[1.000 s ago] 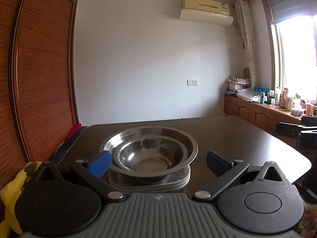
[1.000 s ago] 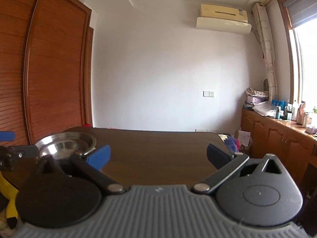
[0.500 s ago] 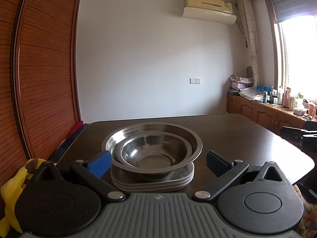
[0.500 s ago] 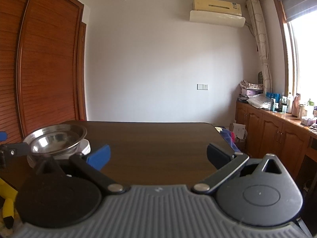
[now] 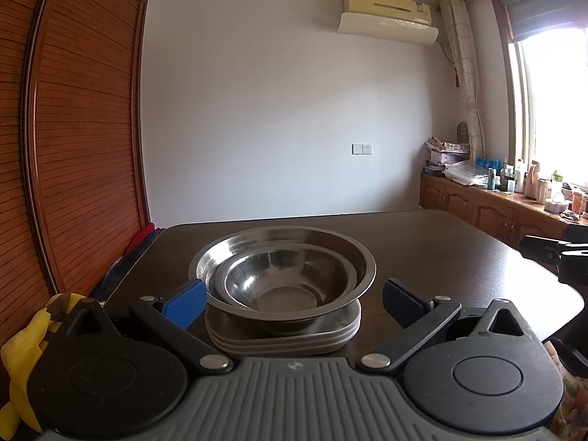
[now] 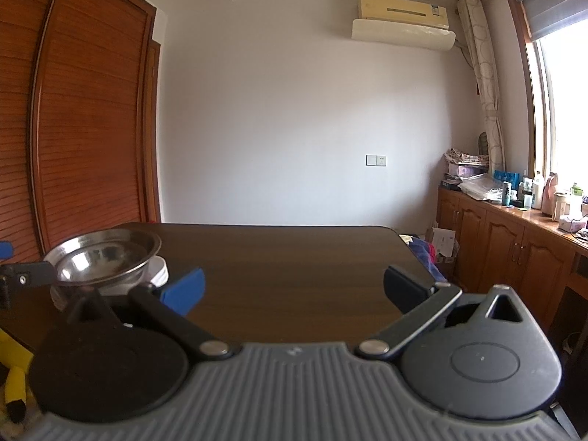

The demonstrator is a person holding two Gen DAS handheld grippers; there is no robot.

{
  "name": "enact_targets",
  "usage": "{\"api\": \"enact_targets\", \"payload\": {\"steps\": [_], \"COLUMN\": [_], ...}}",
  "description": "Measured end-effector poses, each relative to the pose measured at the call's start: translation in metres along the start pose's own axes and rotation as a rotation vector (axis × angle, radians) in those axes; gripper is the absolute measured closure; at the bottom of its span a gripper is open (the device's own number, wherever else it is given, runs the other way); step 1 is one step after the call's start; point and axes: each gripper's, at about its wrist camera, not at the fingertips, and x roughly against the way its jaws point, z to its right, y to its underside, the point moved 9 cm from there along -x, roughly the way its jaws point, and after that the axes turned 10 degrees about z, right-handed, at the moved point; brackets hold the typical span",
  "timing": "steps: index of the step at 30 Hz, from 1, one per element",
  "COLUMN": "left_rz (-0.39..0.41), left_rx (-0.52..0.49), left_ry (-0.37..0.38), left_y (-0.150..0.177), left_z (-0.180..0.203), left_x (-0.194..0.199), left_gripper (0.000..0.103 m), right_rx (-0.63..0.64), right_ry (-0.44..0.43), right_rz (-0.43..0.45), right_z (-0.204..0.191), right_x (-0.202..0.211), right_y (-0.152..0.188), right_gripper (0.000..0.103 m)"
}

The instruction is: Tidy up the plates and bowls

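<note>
Stack location: near the left end of the dark desk (image 5: 422, 250), straight ahead of the left hand-held gripper (image 5: 292, 299).
Large bowl (image 5: 362, 261): stainless steel, wide flared rim, sitting on top of the plates (image 5: 279, 338).
Small bowl (image 5: 330, 268): nested inside the large one, upright, apparently empty; only reflections inside.
Plates: three or so pale, shallow ones, rims lined up neatly under the bowls.
Left hand-held gripper: released, blue pads spread wide either side of the stack, holding nothing.
Right hand-held gripper (image 6: 294, 290): also spread wide and empty, aimed over bare desk, stack off to its left (image 6: 106, 257).
Handling, bowls: probably light, rigid and slick; thin rim looks like the only good bite, one pad inside, one outside. Likely to clatter or slide if nudged.
Handling, plates: likely heavier and chip-prone; best taken at the edge, one at a time or supported from below.
Progress: looks close to finished, everything visible already in one pile.
Risk: bowls only resting on the plates, so a sideways push could shift them.
</note>
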Motion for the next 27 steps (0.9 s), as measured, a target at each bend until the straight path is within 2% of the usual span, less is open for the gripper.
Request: {"api": "enact_targets", "payload": {"steps": [27], "left_rz": [-0.008], "left_rx": [0.000], "left_ry": [-0.004], "left_y": [0.0032], "left_z": [0.0002], "left_x": [-0.0016], "left_gripper": [0.000], "right_rx": [-0.002], "right_ry": [0.004], "right_rz": [-0.001], "right_z": [0.0039], "right_x": [-0.0007], "right_y": [-0.0002], "right_gripper": [0.000]}}
